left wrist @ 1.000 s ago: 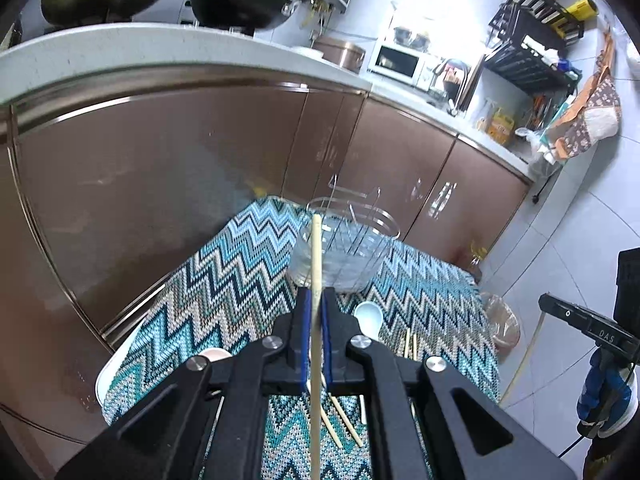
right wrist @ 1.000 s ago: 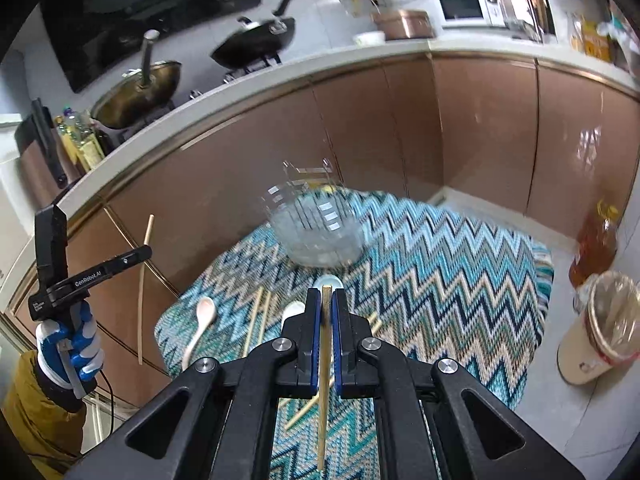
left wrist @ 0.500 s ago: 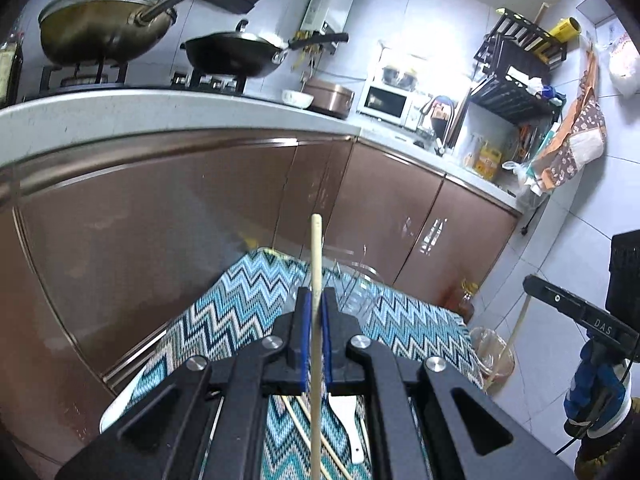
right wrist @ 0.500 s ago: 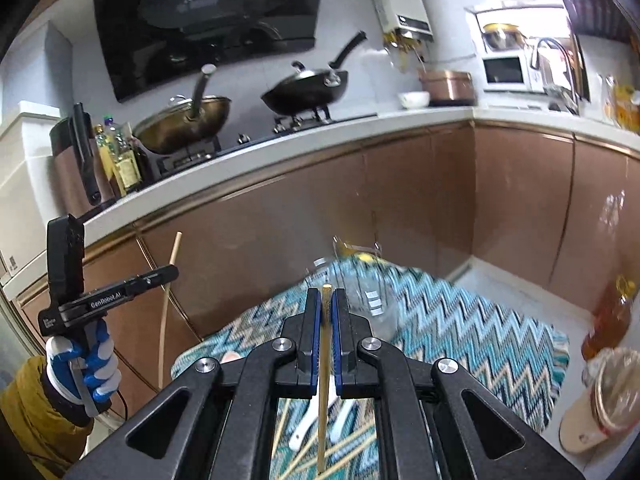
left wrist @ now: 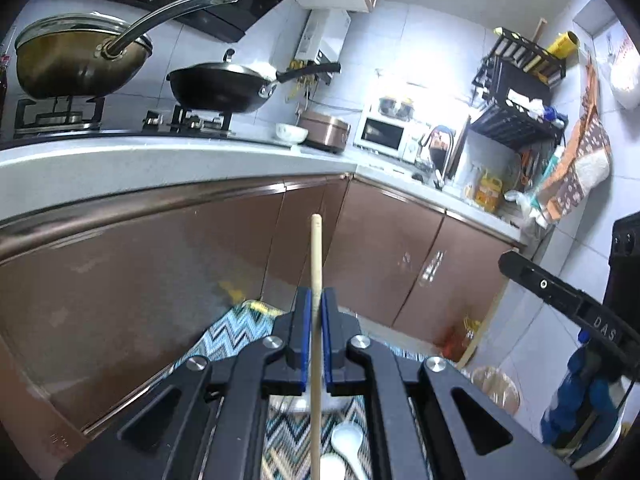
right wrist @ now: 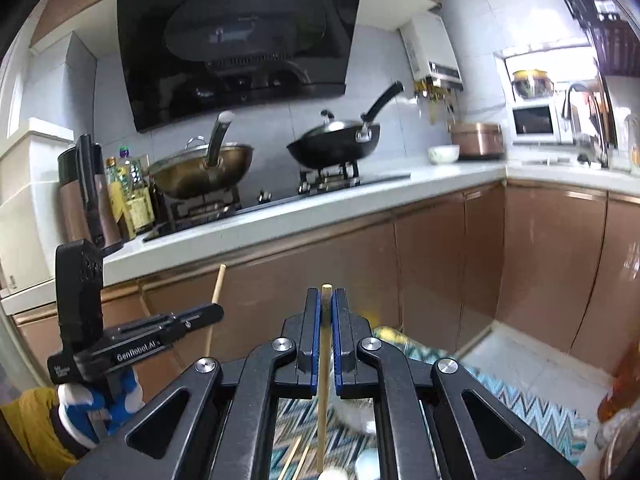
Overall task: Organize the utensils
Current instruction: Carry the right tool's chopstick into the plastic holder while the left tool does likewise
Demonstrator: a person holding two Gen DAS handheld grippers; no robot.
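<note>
Both hands have lifted since a second ago: the clear glass holder that stood in plain sight on the zigzag cloth (left wrist: pixel 236 332) has dropped almost out of view behind the fingers, and the stove and hood now fill the upper part of each view. The left hand-held gripper (left wrist: pixel 315 308) is clamped tight on a chopstick (left wrist: pixel 316 264), which stands up between its blue pads, its rounded tip against the brown cupboard doors (left wrist: pixel 384 264). The right hand-held gripper (right wrist: pixel 327 308) pinches a second chopstick (right wrist: pixel 324 380) the same way, its top just clearing the fingertips. Seen from the right side, the left gripper's chopstick pokes up beside its black handle, held by a blue-gloved hand (right wrist: pixel 100 404). Below, on the cloth, lie white spoons (left wrist: pixel 347 438) and a couple of loose chopsticks (right wrist: pixel 294 456). Along the counter (right wrist: pixel 400 192) behind sit a brass-coloured pan (right wrist: pixel 200 172), a black wok (right wrist: pixel 334 144), a white bowl (right wrist: pixel 443 154) and a microwave (right wrist: pixel 534 120).
</note>
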